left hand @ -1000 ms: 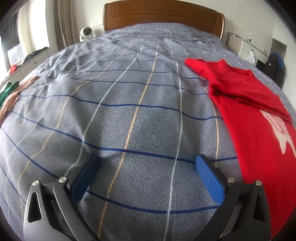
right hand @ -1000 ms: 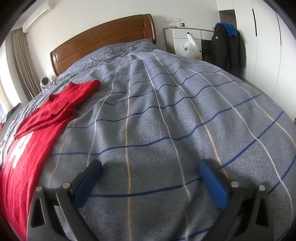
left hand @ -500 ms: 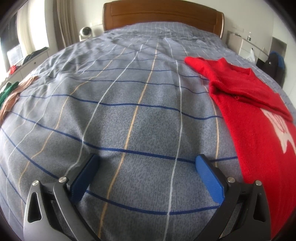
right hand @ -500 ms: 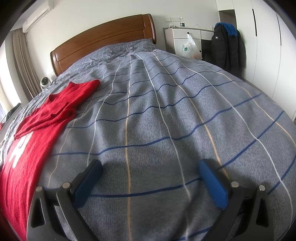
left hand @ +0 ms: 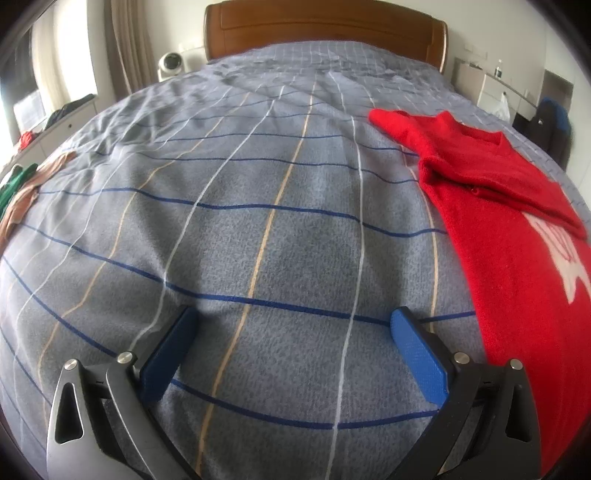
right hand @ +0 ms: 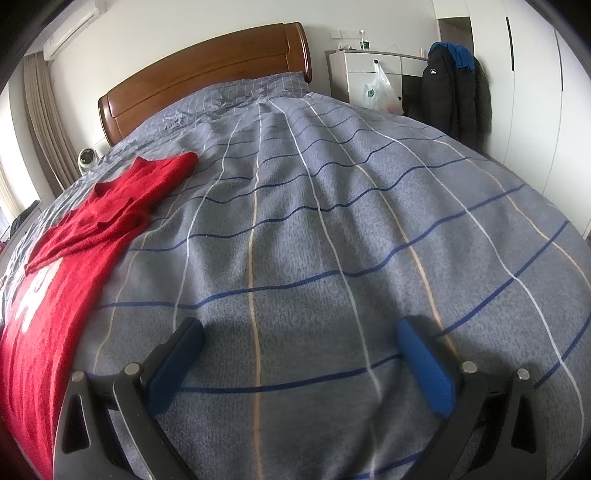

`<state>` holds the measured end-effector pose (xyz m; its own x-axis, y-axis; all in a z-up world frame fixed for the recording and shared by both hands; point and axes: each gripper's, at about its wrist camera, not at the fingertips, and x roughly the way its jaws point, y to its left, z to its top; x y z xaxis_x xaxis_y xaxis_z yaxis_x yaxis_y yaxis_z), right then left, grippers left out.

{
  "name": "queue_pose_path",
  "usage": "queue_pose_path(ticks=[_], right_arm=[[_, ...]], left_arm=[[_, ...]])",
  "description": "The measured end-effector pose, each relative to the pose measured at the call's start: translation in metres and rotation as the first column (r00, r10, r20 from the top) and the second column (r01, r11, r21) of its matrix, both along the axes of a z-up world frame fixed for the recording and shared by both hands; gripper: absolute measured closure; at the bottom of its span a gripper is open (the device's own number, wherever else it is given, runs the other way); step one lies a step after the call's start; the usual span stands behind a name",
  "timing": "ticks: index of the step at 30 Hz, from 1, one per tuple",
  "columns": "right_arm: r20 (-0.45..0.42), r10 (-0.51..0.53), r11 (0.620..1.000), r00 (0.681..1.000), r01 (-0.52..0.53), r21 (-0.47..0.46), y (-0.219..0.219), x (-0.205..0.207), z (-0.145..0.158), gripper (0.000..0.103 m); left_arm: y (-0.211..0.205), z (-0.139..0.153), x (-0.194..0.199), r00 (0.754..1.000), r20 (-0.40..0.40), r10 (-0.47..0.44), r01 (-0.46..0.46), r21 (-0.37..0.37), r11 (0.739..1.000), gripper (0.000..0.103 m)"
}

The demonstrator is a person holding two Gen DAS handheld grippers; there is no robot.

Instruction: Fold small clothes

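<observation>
A red sweater (left hand: 517, 236) with a white print lies flat on the grey checked bedspread (left hand: 258, 206), its sleeves folded across the chest. It lies to the right in the left wrist view and to the left in the right wrist view (right hand: 55, 280). My left gripper (left hand: 291, 332) is open and empty, low over the bedspread left of the sweater. My right gripper (right hand: 301, 339) is open and empty, low over the bedspread (right hand: 332, 221) right of the sweater.
Green and tan clothes (left hand: 18, 192) lie at the bed's left edge. A wooden headboard (left hand: 325, 33) is at the far end. A white dresser (right hand: 369, 74) with a plastic bag and a dark jacket (right hand: 454, 92) stand beside the bed on the right.
</observation>
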<state>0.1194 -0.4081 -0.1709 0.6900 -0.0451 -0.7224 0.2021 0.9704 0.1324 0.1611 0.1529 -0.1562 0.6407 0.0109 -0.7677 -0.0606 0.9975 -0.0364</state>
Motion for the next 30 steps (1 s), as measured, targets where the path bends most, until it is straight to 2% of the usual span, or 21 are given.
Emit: queue_pose_path(ticks=[4,30], right_arm=[[-0.008,-0.005,1.000,1.000,0.005,-0.021,0.0039,0.0017,-0.0012,0.000],[0.017,-0.005,1.000,1.000,0.005,-0.003,0.0040,-0.0037,-0.0022,0.000]], left_arm=[[-0.0001,-0.0004,-0.0002,1.000,0.007,-0.003,0.002,0.000,1.000,0.000],[-0.0006,0.0007,-0.0071,0.999,0.037,0.000,0.000,0.017,1.000,0.000]])
